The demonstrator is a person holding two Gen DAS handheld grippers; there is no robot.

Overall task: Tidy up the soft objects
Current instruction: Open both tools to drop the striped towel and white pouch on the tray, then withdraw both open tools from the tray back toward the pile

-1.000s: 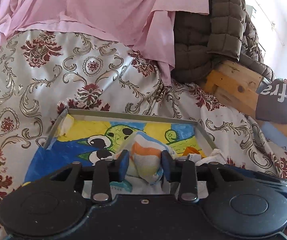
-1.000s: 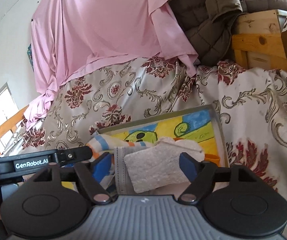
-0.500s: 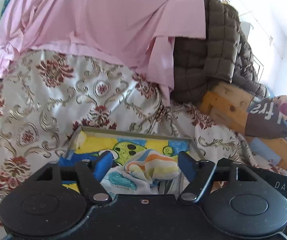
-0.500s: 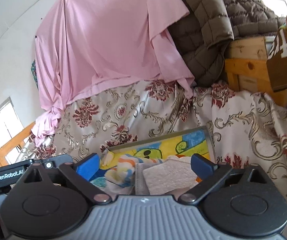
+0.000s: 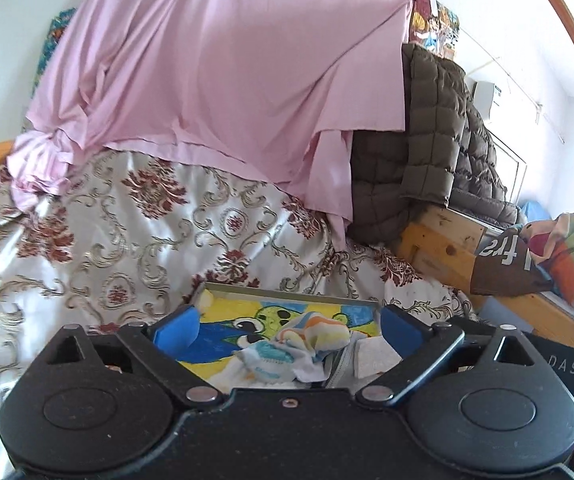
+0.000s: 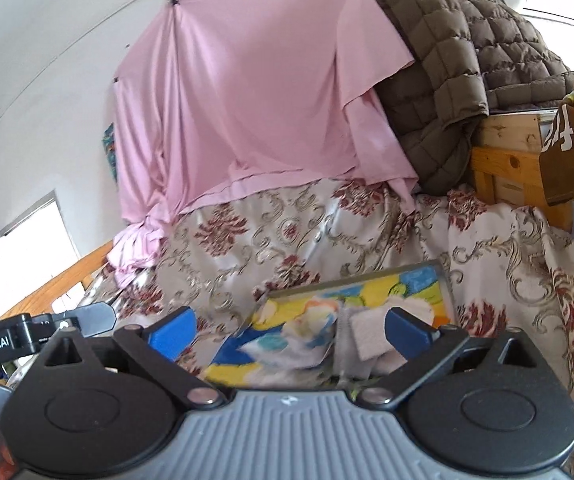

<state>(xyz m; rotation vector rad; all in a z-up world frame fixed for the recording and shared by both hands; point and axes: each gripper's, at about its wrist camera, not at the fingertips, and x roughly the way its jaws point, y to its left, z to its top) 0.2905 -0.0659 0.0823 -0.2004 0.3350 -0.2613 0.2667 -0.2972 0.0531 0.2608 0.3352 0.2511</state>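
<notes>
Bed covered by floral damask bedspread (image 5: pixel 135 240). Pink sheet (image 5: pixel 227 72) draped down the wall onto it. Brown quilted jacket (image 5: pixel 427 152) heaped over wooden bed frame (image 5: pixel 439 248), just right of the sheet. Wall poster (image 5: pixel 435 28) above jacket.

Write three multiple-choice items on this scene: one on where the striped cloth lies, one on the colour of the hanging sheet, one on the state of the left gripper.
1. Where does the striped cloth lie?
A. in the tray
B. on the brown jacket
C. on the floor

2. What colour is the hanging sheet?
A. green
B. pink
C. black

3. What state is the left gripper in?
A. shut on the cloth
B. shut on nothing
C. open

Answers: 1 A, the cloth sits inside the tray's rim on the bedspread; 2 B, the sheet is pale pink; 3 C, its blue pads stand wide apart, holding nothing.
</notes>
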